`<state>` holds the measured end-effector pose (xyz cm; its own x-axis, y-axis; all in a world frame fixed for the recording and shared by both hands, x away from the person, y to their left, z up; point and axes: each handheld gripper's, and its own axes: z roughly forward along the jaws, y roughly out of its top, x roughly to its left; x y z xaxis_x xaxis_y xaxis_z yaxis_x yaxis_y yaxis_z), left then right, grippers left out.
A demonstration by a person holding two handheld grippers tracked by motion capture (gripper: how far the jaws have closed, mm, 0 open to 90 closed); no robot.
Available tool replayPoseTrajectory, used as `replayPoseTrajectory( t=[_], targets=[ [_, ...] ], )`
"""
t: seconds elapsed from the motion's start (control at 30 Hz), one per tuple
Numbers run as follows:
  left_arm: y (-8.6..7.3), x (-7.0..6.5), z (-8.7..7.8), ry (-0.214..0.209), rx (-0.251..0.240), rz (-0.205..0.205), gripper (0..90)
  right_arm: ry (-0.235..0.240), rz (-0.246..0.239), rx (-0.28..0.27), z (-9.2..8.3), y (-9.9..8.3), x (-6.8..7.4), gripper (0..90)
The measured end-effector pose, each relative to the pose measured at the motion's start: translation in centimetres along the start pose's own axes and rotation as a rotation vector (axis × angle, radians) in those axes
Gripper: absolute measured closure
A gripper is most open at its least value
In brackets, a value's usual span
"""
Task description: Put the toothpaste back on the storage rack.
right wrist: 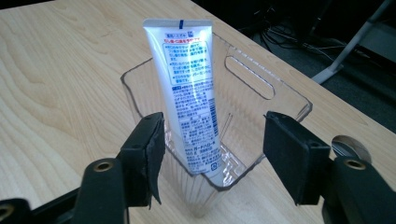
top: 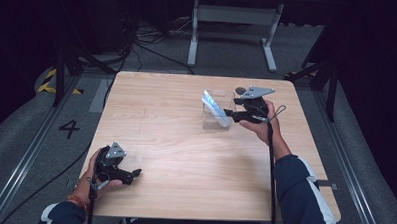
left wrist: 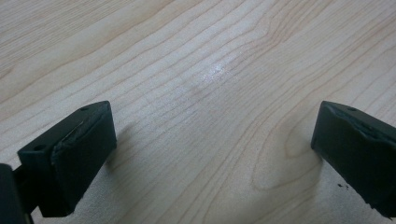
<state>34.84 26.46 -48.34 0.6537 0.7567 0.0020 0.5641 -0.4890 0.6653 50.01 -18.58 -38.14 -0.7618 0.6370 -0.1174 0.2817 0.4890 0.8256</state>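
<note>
We see a wooden table (top: 185, 156) filling the middle of the high view. At its lower left, the left hand (top: 95, 176) holds the left gripper (top: 134, 174) low over the wood near the table's left edge. In the left gripper view its jaws stand wide apart at the bottom corners of the frame, with bare wood grain between them and nothing held.

Right of centre in the high view, a clear bin (top: 217, 111) stands on the table. A white tube (top: 214, 106) with blue and red print stands inside it, leaning, its crimped end up. The right hand (top: 258, 125) holds the right gripper (top: 230, 113) just beside the bin's right side.

In the right gripper view the bin (right wrist: 261, 88) takes the centre of the frame, a slot handle in its far wall. The tube (right wrist: 189, 100) rises from the bin's floor toward the upper middle of the frame, its cap end down in the near corner. The right gripper's (right wrist: 212, 149) jaws are wide, one on either side of the bin's near corner; we cannot tell whether they touch the wall. They hold nothing.
</note>
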Motion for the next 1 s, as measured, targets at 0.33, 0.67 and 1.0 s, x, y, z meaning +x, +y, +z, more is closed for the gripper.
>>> replayPoseTrajectory(
  t=[0.33, 0.67, 1.0],
  targets=[
    [0.0, 0.0, -0.1, 0.001, 0.006, -0.001, 0.5, -0.014, -0.059, 0.042, -1.7, 0.0, 0.8, 35.5],
    [0.0, 0.0, 0.0, 0.002, 0.002, -0.002, 0.5, -0.036, -0.084, 0.037, -3.7, -1.0, 1.4, 32.6],
    [0.0, 0.0, 0.0, 0.002, 0.003, -0.002, 0.5, -0.063, -0.087, 0.035, -5.3, -2.7, 1.8, 28.6]
  ],
)
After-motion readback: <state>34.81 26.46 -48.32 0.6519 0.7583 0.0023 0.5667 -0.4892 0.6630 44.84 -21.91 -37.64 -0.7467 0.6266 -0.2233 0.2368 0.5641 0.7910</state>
